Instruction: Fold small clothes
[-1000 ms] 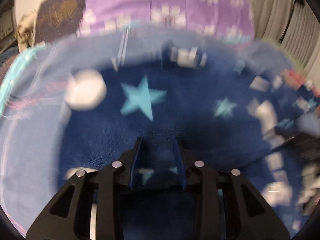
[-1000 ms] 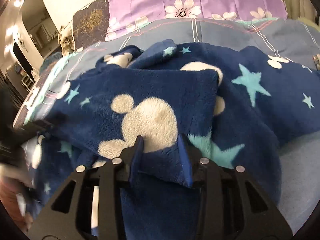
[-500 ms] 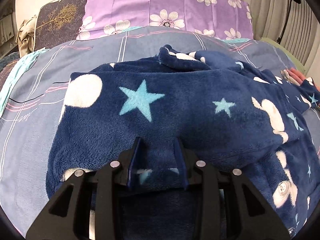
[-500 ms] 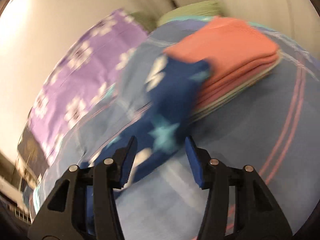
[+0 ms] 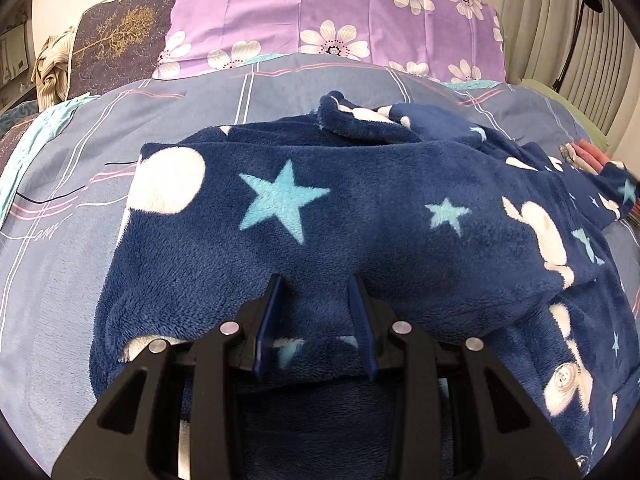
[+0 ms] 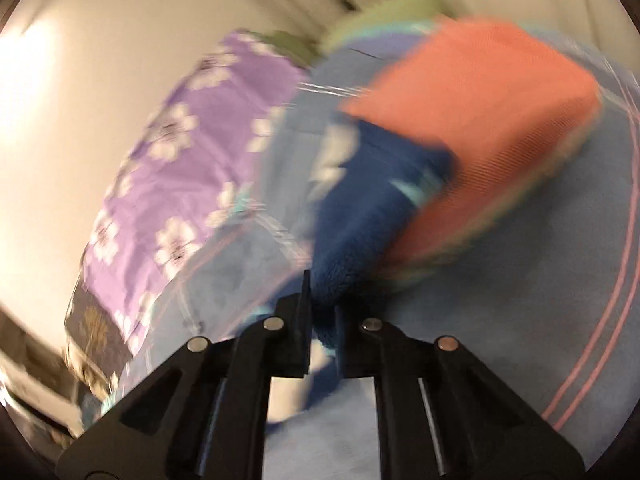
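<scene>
A navy fleece garment (image 5: 360,208) with stars and white shapes lies folded over on the bed. My left gripper (image 5: 315,284) is shut on its near folded edge, with fabric bunched between the blue fingers. One sleeve (image 5: 618,196) trails off to the right. In the blurred right wrist view, that blue sleeve (image 6: 372,200) runs from beside a folded orange stack (image 6: 480,112) down into my right gripper (image 6: 322,300). Its jaws are closing tight on the sleeve, with the fabric pinched between them.
A purple flowered pillow (image 5: 332,12) and a dark tree-print pillow (image 5: 120,36) stand at the head of the bed. The blue-grey checked sheet (image 5: 60,240) spreads around the garment. The folded stack (image 5: 588,152) sits at the right edge, near pleated curtains (image 5: 580,40).
My right gripper left the garment's body, swung right to the sleeve by the orange stack, opened, then shut on the sleeve. The left gripper kept its hold and place.
</scene>
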Tool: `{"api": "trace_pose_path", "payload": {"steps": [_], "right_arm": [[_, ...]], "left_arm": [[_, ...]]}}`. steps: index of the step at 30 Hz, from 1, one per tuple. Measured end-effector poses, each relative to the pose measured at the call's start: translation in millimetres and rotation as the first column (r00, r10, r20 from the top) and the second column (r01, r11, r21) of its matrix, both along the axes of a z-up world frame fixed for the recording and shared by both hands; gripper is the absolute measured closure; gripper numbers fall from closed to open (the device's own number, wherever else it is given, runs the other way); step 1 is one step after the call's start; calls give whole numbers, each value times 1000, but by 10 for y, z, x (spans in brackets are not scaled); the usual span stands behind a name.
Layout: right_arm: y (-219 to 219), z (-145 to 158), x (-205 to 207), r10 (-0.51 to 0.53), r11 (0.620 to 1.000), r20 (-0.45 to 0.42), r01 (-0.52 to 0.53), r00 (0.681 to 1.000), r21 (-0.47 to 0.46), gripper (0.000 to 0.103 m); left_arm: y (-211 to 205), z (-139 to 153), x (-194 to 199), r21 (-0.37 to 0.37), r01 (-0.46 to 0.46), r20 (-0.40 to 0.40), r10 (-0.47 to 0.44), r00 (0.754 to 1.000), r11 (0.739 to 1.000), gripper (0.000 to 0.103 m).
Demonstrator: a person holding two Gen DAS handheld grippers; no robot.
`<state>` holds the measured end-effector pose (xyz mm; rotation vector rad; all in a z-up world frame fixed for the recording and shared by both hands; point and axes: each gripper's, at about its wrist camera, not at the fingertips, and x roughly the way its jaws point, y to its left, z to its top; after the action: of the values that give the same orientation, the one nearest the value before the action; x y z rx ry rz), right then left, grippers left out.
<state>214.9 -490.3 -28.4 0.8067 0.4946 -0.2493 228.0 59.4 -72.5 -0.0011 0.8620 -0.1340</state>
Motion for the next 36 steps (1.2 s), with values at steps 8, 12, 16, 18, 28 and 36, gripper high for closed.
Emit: {"api": "trace_pose_path", "payload": {"steps": [8, 12, 16, 18, 28, 36], "right_arm": [[2098, 729, 266, 508, 852, 146, -472, 849, -224, 94], [3159, 480, 283, 708, 686, 44, -671, 705, -283, 94], [3821, -173, 258, 791, 533, -164, -795, 590, -290, 88], [3843, -434, 213, 793, 517, -213, -816, 571, -258, 83], [3841, -538, 37, 801, 520, -157, -802, 577, -295, 65], [4095, -359, -207, 876, 371, -115, -806, 469, -462, 51]], "left_arm": [[17, 5, -6, -20, 0, 1, 0, 1000, 1000, 67], [46, 7, -2, -44, -2, 0, 2, 1000, 999, 66], [87, 8, 7, -77, 0, -2, -1, 1000, 997, 65], [102, 7, 10, -93, 3, -3, -3, 1000, 996, 64], [296, 271, -84, -557, 73, 1, -88, 996, 827, 28], [36, 373, 29, -547, 32, -41, -65, 997, 837, 19]]}}
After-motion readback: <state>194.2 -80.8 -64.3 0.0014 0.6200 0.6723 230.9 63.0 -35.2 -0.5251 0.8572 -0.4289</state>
